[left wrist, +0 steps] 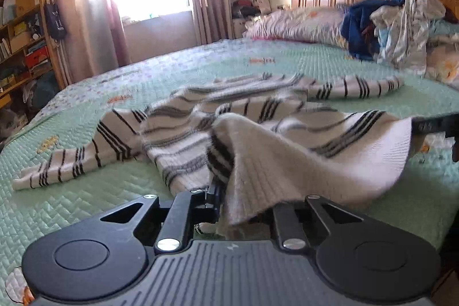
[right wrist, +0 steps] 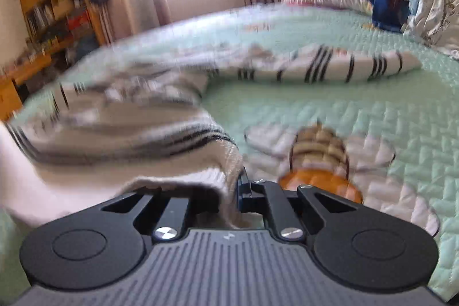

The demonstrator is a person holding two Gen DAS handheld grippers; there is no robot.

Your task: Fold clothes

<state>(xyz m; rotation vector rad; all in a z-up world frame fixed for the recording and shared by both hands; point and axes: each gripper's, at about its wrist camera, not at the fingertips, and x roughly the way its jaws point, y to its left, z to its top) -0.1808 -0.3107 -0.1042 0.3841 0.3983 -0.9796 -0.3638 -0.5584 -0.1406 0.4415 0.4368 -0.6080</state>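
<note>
Sweater [left wrist: 258, 116]: cream knit, black stripes, rumpled on green quilt [left wrist: 86, 208]; left tool [left wrist: 226, 191], right tool [right wrist: 235, 185] both pinching hem.

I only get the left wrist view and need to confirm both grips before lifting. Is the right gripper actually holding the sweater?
Observer: Yes. In the right wrist view the right gripper is shut on the hem of the striped sweater.
Operator: Anything on the bed just past that gripper?
Observer: An orange and brown striped figure printed on the green quilt; nothing loose shows there.
Operator: Is the right sleeve tangled?
Observer: No, the right sleeve lies stretched out flat on the quilt, though the picture is blurred.
</note>
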